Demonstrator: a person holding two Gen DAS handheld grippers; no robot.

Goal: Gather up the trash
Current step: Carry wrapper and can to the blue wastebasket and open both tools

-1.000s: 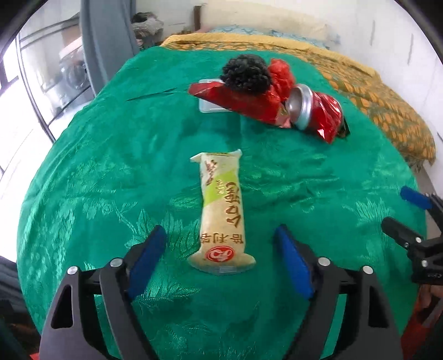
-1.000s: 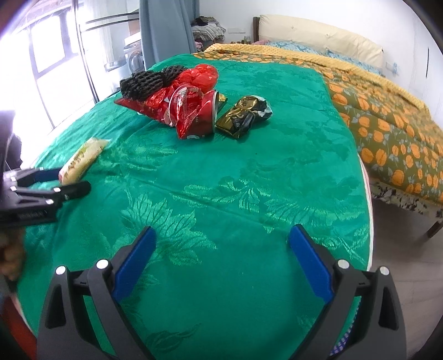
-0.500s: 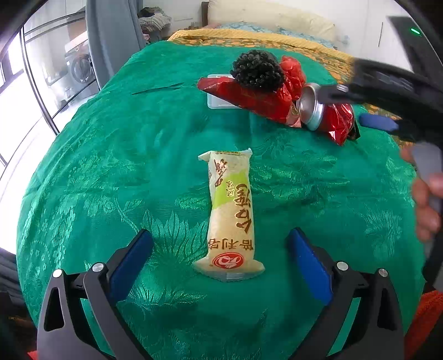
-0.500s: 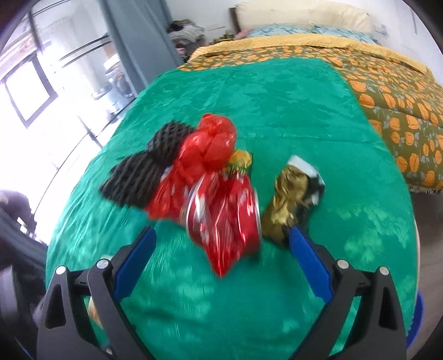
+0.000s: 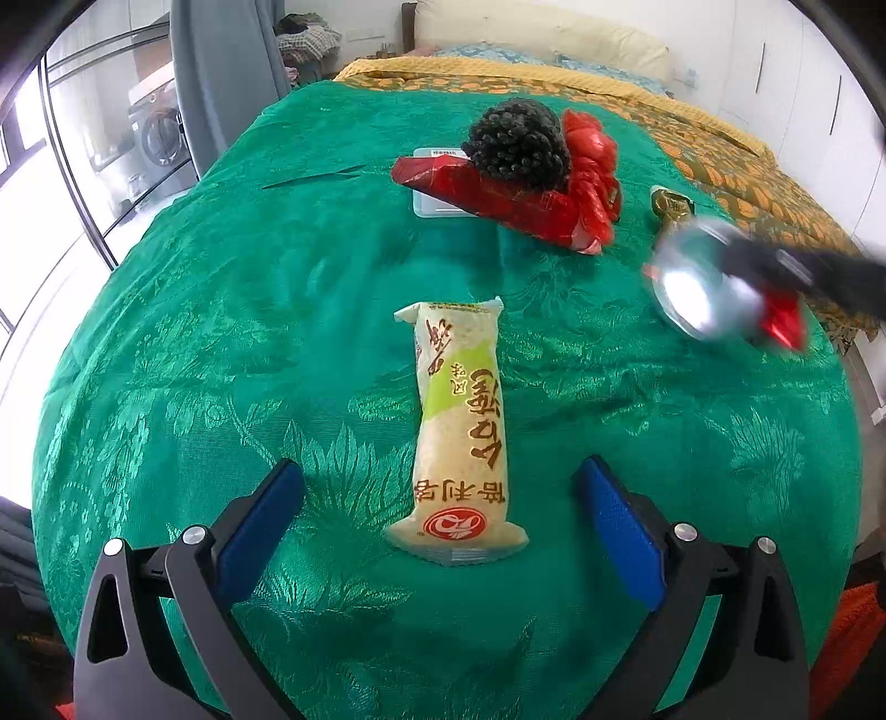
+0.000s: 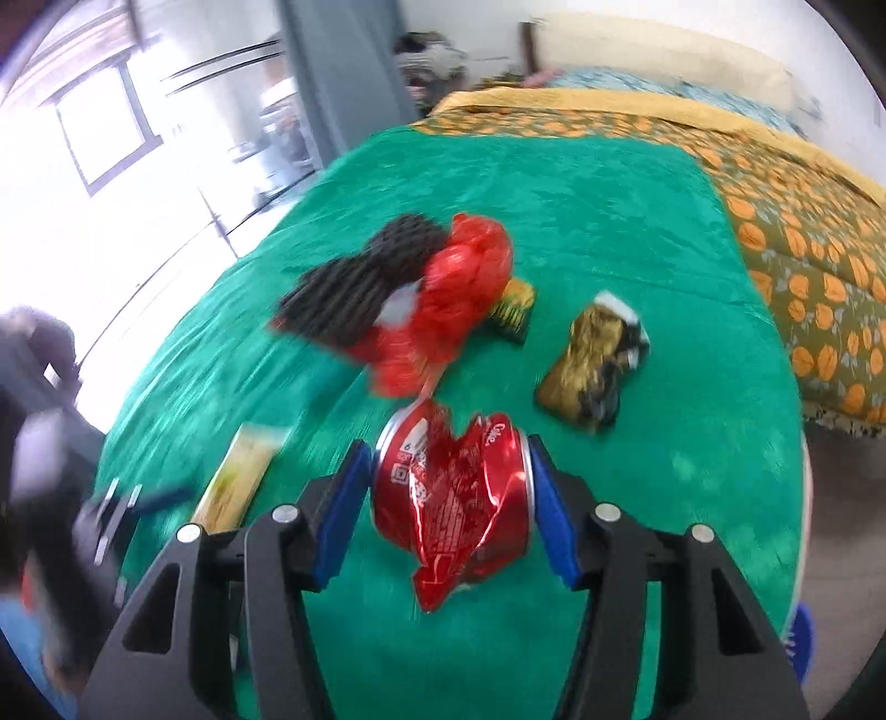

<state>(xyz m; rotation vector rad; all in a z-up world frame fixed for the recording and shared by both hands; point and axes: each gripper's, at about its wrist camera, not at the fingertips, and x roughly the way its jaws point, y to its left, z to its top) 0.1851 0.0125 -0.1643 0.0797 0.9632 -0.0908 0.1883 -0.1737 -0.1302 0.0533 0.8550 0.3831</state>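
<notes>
A long cream and green snack wrapper point(image 5: 459, 421) lies on the green bedspread point(image 5: 221, 332). My left gripper point(image 5: 440, 471) hangs open over its near end, one pad on each side, neither touching it. A crushed red soda can point(image 6: 454, 487) sits between the blue pads of my right gripper point(image 6: 448, 471), whose jaws are closing and press on both its sides. The left wrist view shows the can point(image 5: 703, 288) blurred and lifted off the cloth at the right. Behind it stay a red plastic bag point(image 6: 465, 277), black foam mesh point(image 6: 360, 288) and a gold wrapper point(image 6: 592, 365).
A red snack packet point(image 5: 498, 194) lies over a small white box point(image 5: 432, 205) under the mesh. An orange-patterned quilt point(image 6: 803, 232) covers the bed's far side, with a pillow point(image 5: 542, 33) at its head. A window and a grey curtain point(image 5: 221, 72) stand to the left.
My right gripper moved in to the trash pile, closed on the crushed red can and lifted it away from the pile. My left gripper opened a little wider and stayed over the wrapper.
</notes>
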